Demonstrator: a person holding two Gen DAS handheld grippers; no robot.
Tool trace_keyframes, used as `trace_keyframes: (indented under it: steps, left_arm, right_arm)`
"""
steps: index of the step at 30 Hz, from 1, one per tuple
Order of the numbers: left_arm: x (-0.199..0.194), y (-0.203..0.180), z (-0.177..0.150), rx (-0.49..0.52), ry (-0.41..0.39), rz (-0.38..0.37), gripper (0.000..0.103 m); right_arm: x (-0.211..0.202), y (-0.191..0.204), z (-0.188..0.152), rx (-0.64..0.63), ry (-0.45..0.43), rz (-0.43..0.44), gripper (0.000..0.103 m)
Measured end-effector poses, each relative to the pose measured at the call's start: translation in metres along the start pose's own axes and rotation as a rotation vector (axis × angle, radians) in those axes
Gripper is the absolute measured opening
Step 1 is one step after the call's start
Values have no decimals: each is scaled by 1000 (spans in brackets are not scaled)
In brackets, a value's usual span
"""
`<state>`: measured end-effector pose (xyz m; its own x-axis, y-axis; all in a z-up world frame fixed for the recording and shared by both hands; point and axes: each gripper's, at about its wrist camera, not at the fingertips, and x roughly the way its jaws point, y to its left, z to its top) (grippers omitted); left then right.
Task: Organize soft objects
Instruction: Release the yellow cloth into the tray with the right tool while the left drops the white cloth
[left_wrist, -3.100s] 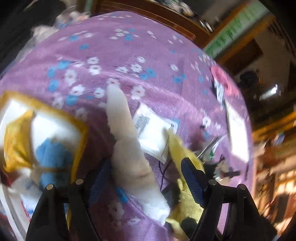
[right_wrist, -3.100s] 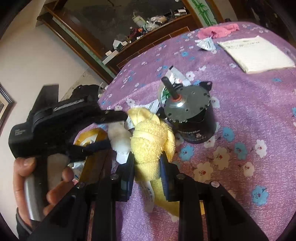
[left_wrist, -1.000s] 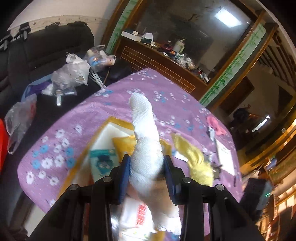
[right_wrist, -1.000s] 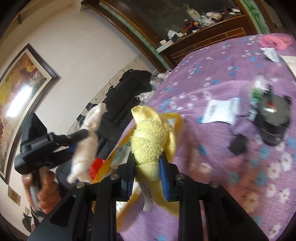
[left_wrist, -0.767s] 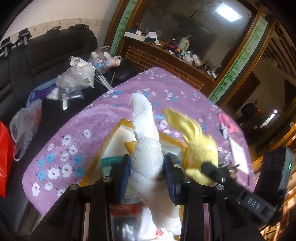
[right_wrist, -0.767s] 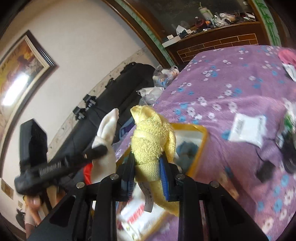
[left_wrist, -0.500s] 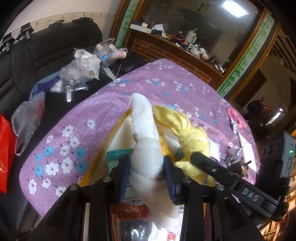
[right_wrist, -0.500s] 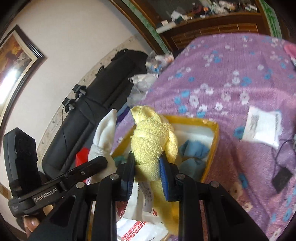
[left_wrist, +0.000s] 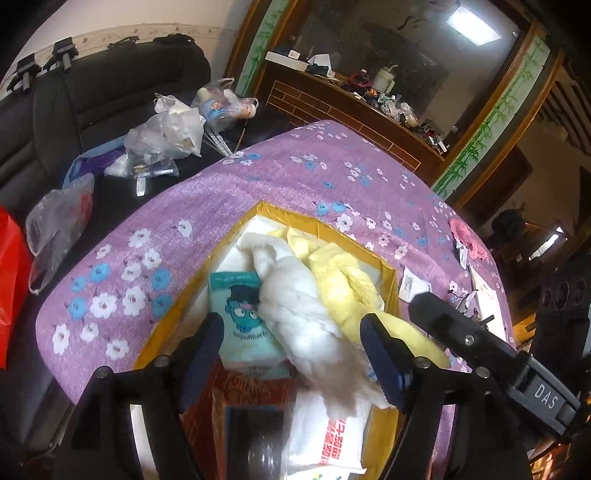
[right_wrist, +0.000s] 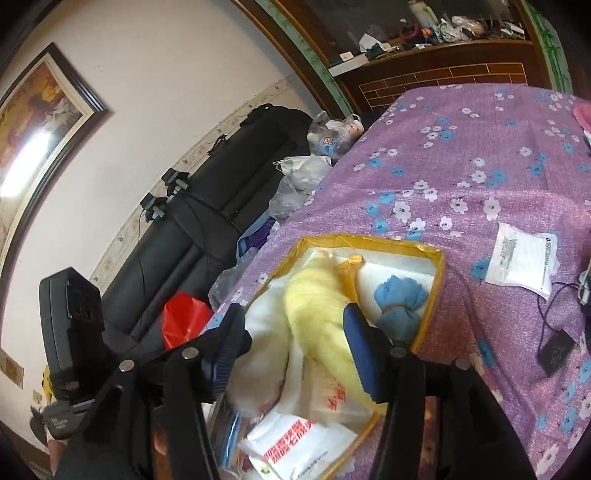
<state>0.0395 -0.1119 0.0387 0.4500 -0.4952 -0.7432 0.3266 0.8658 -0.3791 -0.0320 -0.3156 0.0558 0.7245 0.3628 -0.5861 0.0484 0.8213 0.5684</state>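
Now the white rolled terry towel (left_wrist: 295, 314) and the pale yellow rolled terry towel (right_wrist: 321, 325) lie side by side, touching, inside the open yellow-rimmed cardboard box (right_wrist: 437, 273), beside a blue cloth bundle (right_wrist: 400, 302) and a teal cartoon packet (left_wrist: 242, 314). Both the left gripper (left_wrist: 291, 350) and the right gripper (right_wrist: 295, 350) hang over the box with jaws spread wide, gripping nothing. Beneath the box lies a purple flowered tablecloth (left_wrist: 303, 177).

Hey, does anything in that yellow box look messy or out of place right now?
Mildly. The white towel and yellow towel lie loosely heaped across packets in the yellow box, not tucked flat.
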Motion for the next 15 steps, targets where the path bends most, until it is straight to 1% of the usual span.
trace_keyframes:
  steps: [3,5,8,9,12,14,15]
  left_arm:
    - [-2,0,-7,-13,6,9,80]
    - [-3,-2,-12,-13,5,26,82]
    - [-3,-3,-20,-19,12,39,82]
    - [-7,-4,-23,-33,-3,32,82]
    - [-24,-8,-30,-61,-71,-2,82]
    - [-32,-17,-33,-54,-96,-22,83]
    - [-36,-23,-36,-44,-103,-31,86]
  right_arm:
    - [-12,-11,-9,56,6,66,58]
    - [-23,-22,-16,101,-3,105,63]
    - [-36,-39,-24,134,-7,120,65]
    - [-39,-44,-26,139,-6,120,66]
    - [-50,-60,-32,131,-11,84,66]
    - [-57,-71,-37,119,-23,33,66]
    - [-61,-75,-39,105,-27,-5,66]
